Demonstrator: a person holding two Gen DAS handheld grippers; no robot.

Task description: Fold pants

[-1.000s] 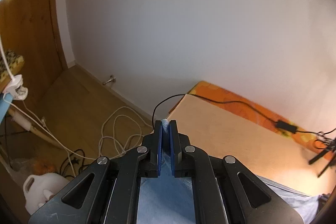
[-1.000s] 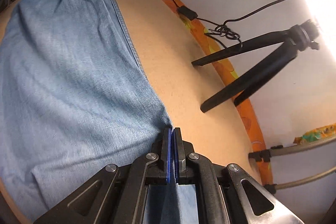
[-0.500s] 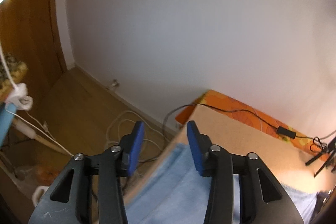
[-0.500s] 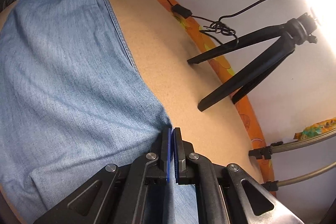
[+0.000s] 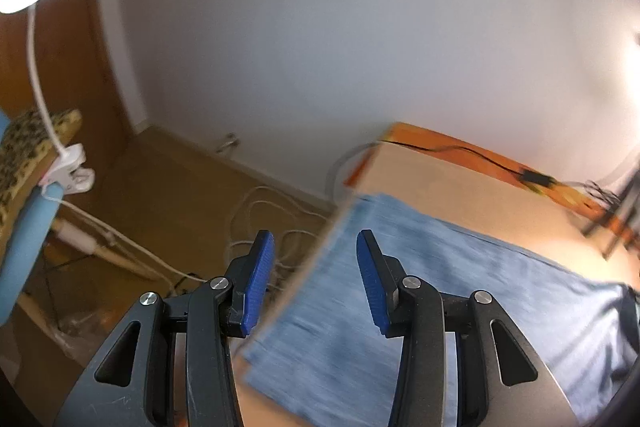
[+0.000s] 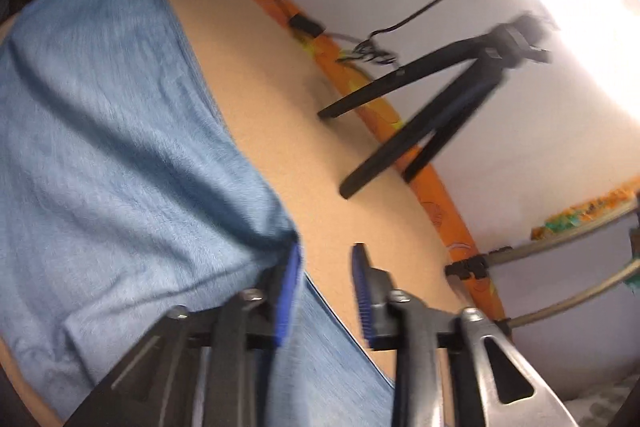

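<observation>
The tan flat table top [image 6: 256,75] bears the light blue denim pants [image 6: 100,131], spread flat over its near and left part up to the left edge. A black tripod [image 6: 420,111] stands at the far right. The left gripper [image 5: 316,267] is spread, its jaws having opened, clear above the cloth's left edge. The right gripper [image 6: 326,287] has just been opening; the cloth's edge touches its left pad, not pinched.

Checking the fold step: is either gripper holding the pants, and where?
Nothing is held. Both the left gripper and right gripper have just opened; the blue pants lie loose on the table.
</observation>
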